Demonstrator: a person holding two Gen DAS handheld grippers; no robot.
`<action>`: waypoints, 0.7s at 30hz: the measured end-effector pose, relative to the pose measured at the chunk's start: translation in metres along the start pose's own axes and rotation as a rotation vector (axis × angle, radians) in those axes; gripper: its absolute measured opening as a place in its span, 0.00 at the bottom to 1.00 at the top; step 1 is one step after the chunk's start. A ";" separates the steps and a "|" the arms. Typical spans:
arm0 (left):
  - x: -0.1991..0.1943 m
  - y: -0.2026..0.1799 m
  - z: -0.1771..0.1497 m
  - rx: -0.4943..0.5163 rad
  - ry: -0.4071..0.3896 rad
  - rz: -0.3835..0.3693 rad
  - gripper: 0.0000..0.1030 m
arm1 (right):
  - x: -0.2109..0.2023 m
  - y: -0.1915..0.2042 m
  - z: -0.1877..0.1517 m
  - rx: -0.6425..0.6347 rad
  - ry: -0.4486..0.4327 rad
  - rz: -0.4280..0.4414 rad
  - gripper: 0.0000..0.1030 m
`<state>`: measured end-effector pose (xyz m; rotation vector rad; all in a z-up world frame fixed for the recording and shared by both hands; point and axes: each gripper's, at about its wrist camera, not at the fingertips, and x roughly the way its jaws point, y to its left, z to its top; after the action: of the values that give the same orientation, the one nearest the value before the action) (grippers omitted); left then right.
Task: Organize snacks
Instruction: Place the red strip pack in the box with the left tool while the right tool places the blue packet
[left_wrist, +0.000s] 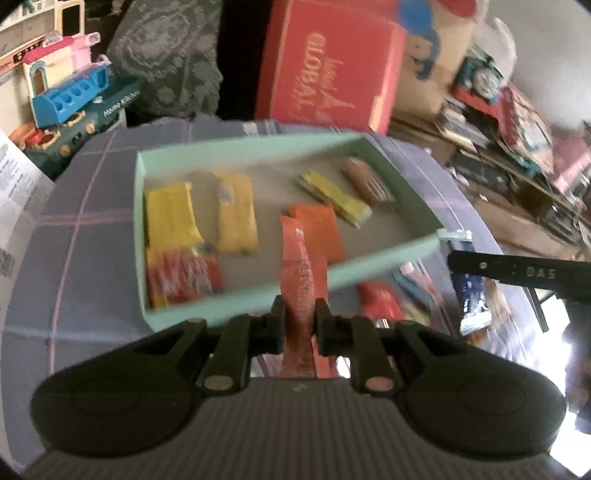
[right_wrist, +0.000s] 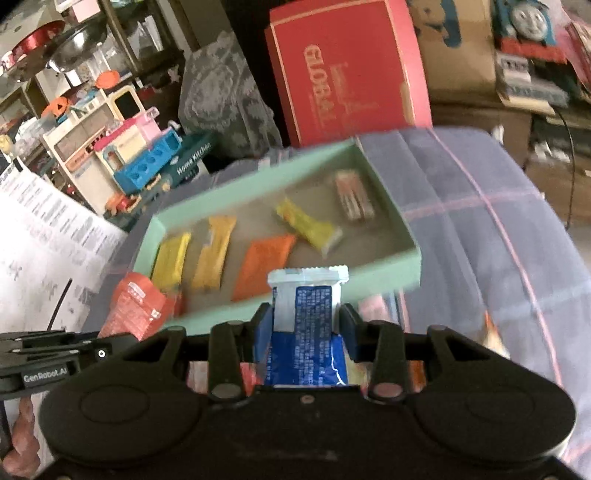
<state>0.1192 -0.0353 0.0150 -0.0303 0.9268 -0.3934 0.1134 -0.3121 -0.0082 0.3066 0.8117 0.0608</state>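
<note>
A mint-green tray (left_wrist: 236, 300) lies on the plaid cloth and holds several snack packets: yellow ones (left_wrist: 170, 214), an orange one (left_wrist: 317, 229), a brown one (left_wrist: 365, 181) and a red one (left_wrist: 181, 277). My left gripper (left_wrist: 300, 314) is shut on a long orange-red packet (left_wrist: 301, 273), held just over the tray's near wall. My right gripper (right_wrist: 306, 319) is shut on a blue and white packet (right_wrist: 308, 299), held in front of the tray (right_wrist: 369, 275). In the left wrist view, one of the right gripper's fingers (left_wrist: 509, 272) shows beside the tray's right corner.
Loose packets, one of them red (left_wrist: 376, 301), lie on the purple plaid cloth (left_wrist: 74, 221) right of the tray. Behind it stand a red box (left_wrist: 332, 74), cardboard boxes and a toy kitchen set (left_wrist: 66, 96). A printed sheet (left_wrist: 14, 192) hangs at the left.
</note>
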 end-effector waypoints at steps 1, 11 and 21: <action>0.005 0.004 0.010 -0.008 -0.004 0.002 0.14 | 0.006 0.001 0.011 -0.003 -0.003 0.000 0.38; 0.084 0.024 0.097 -0.045 0.014 0.035 0.14 | 0.090 0.010 0.108 -0.034 0.006 -0.016 0.38; 0.151 0.030 0.134 -0.072 0.040 0.048 0.16 | 0.170 0.012 0.140 -0.041 0.030 -0.015 0.41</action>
<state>0.3143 -0.0779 -0.0269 -0.0660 0.9793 -0.3168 0.3323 -0.3064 -0.0336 0.2614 0.8413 0.0680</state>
